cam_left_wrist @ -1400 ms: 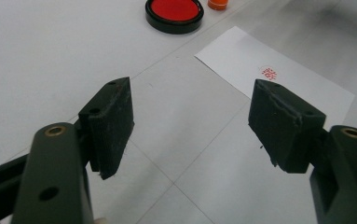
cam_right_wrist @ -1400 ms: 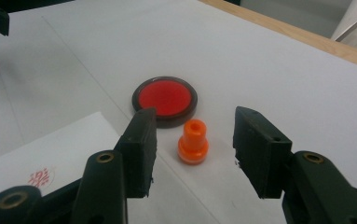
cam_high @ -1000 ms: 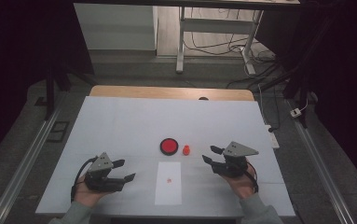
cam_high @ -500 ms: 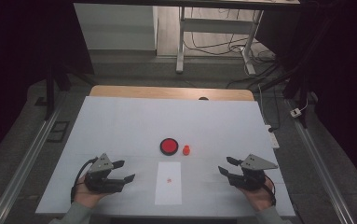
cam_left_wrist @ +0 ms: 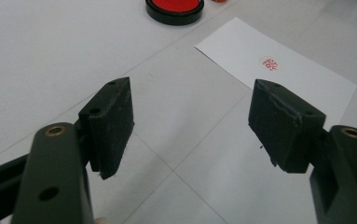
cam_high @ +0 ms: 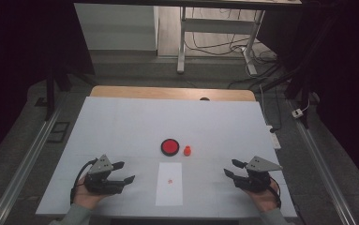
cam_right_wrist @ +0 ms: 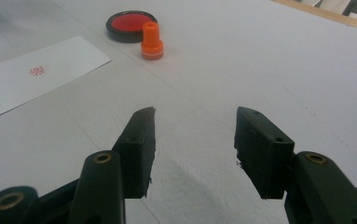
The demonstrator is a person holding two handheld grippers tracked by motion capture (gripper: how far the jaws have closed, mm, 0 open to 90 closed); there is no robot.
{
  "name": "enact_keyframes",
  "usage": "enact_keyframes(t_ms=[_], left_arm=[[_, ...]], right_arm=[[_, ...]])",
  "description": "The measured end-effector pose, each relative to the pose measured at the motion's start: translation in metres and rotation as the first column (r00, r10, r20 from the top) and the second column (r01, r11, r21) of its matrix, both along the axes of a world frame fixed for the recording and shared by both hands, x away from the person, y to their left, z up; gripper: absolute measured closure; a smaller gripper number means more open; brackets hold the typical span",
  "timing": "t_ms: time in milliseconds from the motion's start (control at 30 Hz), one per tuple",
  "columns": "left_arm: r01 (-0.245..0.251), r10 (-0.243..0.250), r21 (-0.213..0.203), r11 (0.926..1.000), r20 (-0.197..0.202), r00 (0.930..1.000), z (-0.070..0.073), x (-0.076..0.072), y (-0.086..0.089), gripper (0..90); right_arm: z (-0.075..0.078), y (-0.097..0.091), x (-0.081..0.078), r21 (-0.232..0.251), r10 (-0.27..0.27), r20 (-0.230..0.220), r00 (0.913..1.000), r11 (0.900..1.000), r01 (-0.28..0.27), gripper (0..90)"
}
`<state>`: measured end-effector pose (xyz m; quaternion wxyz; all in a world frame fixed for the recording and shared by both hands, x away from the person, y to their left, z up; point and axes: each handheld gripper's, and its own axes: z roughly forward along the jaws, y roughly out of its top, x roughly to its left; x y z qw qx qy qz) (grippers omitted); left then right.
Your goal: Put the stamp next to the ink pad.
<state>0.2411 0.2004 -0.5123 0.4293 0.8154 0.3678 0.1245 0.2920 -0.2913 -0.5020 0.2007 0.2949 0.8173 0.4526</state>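
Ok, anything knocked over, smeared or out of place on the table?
Nothing stands out: the stamp stands upright beside the ink pad, and the paper slip lies flat with one clean red mark.

A dim laboratory or test room: a white-covered worktop (cam_high: pixel 135 122) stands on a grey floor between metal floor rails (cam_high: pixel 25 164), with dark curtained surroundings. Behind it, loose cables (cam_high: pixel 214 44) trail under a white metal-legged desk frame (cam_high: pixel 182 42), and a power strip (cam_high: pixel 272 137) lies beside the worktop's far right edge. Nothing domestic furnishes the space.
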Motion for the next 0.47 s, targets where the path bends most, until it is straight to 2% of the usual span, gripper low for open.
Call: enact_keyframes(t_ms=[333, 467], left_arm=[[0.003, -0.003, 0.001, 1.0, -0.001, 1.0, -0.0003, 0.0, 0.0, 31.1], [0.004, -0.004, 0.003, 1.0, 0.0, 1.0, -0.0003, -0.0002, -0.0004, 31.0]], right_arm=[[0.0024, -0.0001, -0.0008, -0.005, -0.008, 0.007, 0.9999, 0.9999, 0.008, 47.6], [0.0021, -0.0003, -0.0004, 0.013, -0.001, 0.006, 1.0, 0.9999, 0.0, 47.5]])
